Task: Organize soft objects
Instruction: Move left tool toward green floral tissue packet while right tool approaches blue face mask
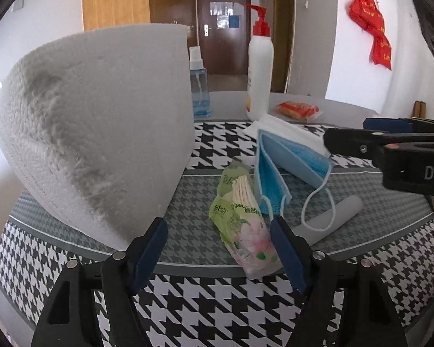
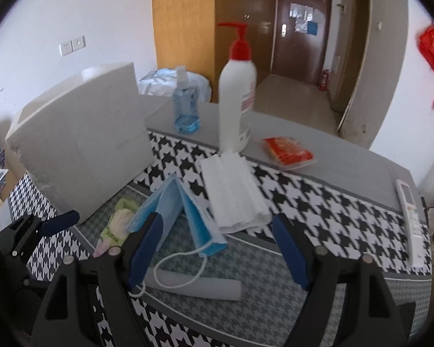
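Readable writing is scarce: white letters "DA" on the black body of my right gripper (image 1: pixel 328 141) where it juts in from the right in the left wrist view; green tissue pack (image 1: pixel 241 219) w/ pink flower print carries green characters, too small to read. White pump bottle w/ red pump head (image 2: pixel 236 101) has a red-pink label, text illegible. Papers on the dark brown door (image 1: pixel 223 29) unreadable.

My left gripper (image 1: pixel 218 245) is spread wide, nothing btwn the blue pads, tissue pack lying just ahead btwn the fingers on the grey houndstooth mat (image 1: pixel 188 202). My right gripper (image 2: pixel 214 248) is also wide open & empty, hovering over the folded blue face mask (image 2: pixel 185 211) w/ its white ear loop, which stands tent-like on the mat. Mask loop drapes over a grey rolled tube (image 2: pixel 199 286) lying flat near the front.

Stack of white pleated masks (image 2: pixel 234 193) sits just beside the blue one, on the black-white houndstooth cloth (image 2: pixel 318 202). Big white foam block (image 1: pixel 95 133) fills the left side, blocking what's behind. Further back: clear blue spray bottle (image 2: pixel 185 107), red snack packet (image 2: pixel 288 150), white remote (image 2: pixel 409 217) at far right edge. Red cloth (image 1: pixel 371 34) hangs on the wall
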